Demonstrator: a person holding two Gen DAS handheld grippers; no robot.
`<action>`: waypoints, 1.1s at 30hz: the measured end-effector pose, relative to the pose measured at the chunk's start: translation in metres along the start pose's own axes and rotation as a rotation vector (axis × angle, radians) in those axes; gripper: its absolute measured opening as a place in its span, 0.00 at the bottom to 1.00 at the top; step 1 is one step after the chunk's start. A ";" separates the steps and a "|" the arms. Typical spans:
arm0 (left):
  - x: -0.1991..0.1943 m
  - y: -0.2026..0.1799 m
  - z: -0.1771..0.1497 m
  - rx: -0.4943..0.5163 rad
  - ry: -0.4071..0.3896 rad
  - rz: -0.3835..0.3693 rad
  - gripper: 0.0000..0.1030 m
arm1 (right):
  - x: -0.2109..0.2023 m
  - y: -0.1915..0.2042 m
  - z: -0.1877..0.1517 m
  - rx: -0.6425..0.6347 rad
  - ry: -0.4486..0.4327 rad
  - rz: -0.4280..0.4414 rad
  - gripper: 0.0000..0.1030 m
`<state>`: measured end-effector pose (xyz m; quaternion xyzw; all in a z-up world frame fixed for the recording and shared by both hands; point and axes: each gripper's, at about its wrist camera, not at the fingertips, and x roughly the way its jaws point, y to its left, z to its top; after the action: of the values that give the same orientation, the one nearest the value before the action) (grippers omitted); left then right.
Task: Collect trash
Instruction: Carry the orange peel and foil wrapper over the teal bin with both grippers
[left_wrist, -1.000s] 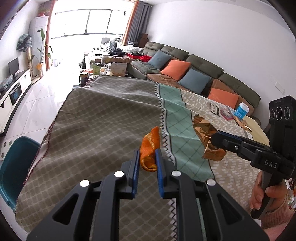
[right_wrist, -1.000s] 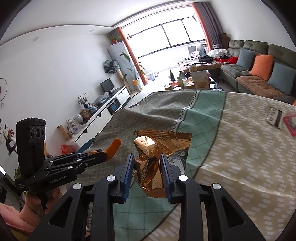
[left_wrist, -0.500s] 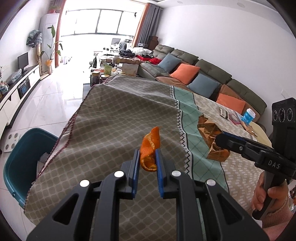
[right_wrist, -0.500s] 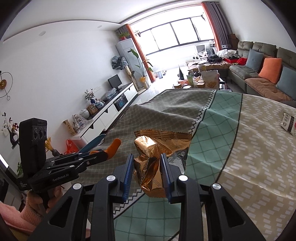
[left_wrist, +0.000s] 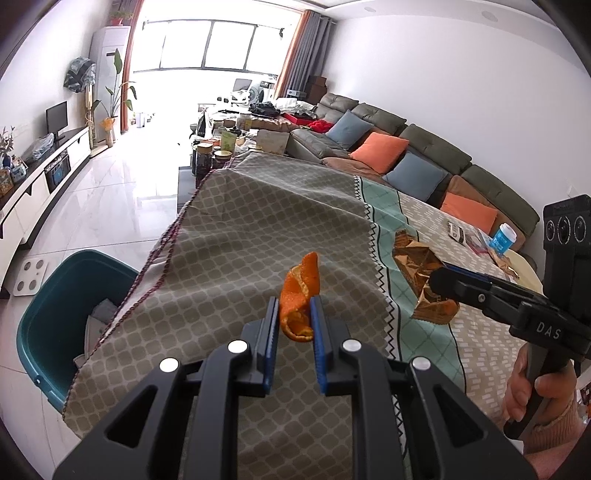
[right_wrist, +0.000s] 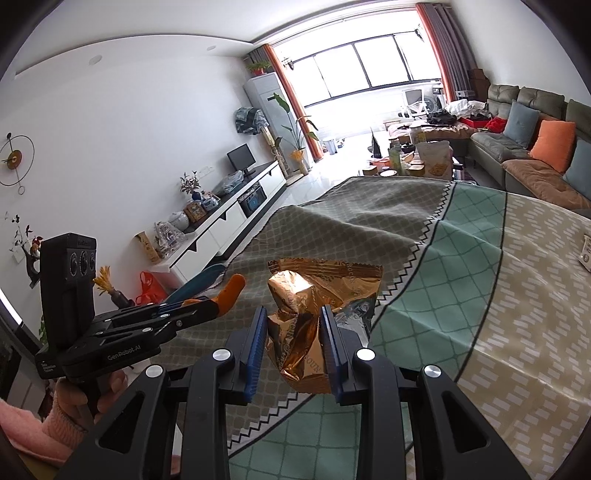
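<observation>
Both pieces of trash are already in hand, so the step now looks like the carry to the teal bin, which stands on the floor below and to the left of the left hand-held gripper, past the edge of the table.

The left hand-held gripper is closed to a narrow gap on a curl of orange peel, pinching its lower half between the blue pads. The right hand-held gripper is closed a little wider on a crumpled copper-coloured snack wrapper, gripped around its middle.

To do this well, I would keep both grips steady, bring each piece fully over the bin's mouth before letting go, and release one at a time so neither lands on the tablecloth that hangs over the rim side.

The peel's long axis runs forward along the fingers, with its pointed tip up and away from the left hand-held gripper. The wrapper's long axis also runs out ahead of the fingers; its flat sealed edge faces away and the torn end hangs below the pads.
</observation>
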<state>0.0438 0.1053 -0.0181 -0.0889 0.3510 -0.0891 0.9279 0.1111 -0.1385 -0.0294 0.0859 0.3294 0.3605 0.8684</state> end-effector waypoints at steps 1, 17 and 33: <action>-0.001 0.001 0.000 -0.001 -0.001 0.003 0.17 | 0.001 0.001 0.000 -0.002 0.000 0.002 0.29; -0.008 0.016 0.000 -0.021 -0.012 0.029 0.17 | 0.016 0.015 0.003 -0.035 0.018 0.046 0.29; -0.018 0.035 -0.002 -0.055 -0.027 0.066 0.17 | 0.035 0.036 0.004 -0.075 0.041 0.097 0.29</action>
<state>0.0325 0.1433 -0.0164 -0.1038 0.3435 -0.0475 0.9322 0.1117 -0.0882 -0.0299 0.0619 0.3287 0.4156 0.8458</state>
